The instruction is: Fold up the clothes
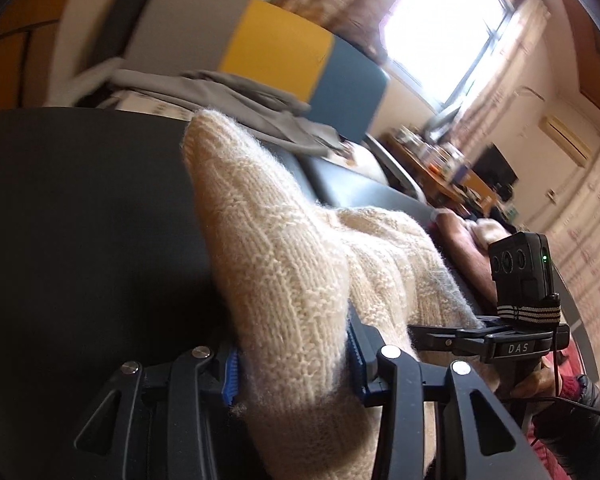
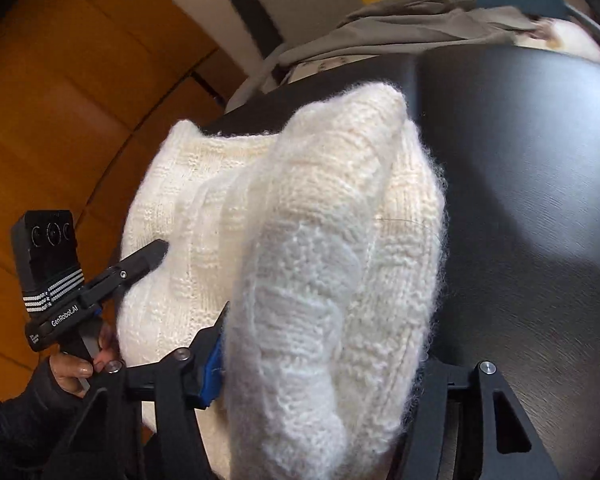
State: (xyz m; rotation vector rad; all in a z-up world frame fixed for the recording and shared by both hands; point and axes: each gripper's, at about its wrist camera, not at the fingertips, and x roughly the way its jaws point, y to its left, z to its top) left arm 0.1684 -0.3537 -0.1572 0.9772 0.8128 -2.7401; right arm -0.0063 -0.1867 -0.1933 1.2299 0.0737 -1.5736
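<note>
Left hand-held gripper was clamped on a raised fold of the cream knit sweater, its blue pads pressing the wool from both sides. Right hand-held gripper likewise gripped a thick bunched fold of the same sweater, knit filling the gap between its fingers. The rest of the sweater lay on the black worktop. A grey garment lay beyond the worktop's far edge.

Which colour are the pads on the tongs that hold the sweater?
Blue pads, best seen in the left wrist view, against the cream sweater.
</note>
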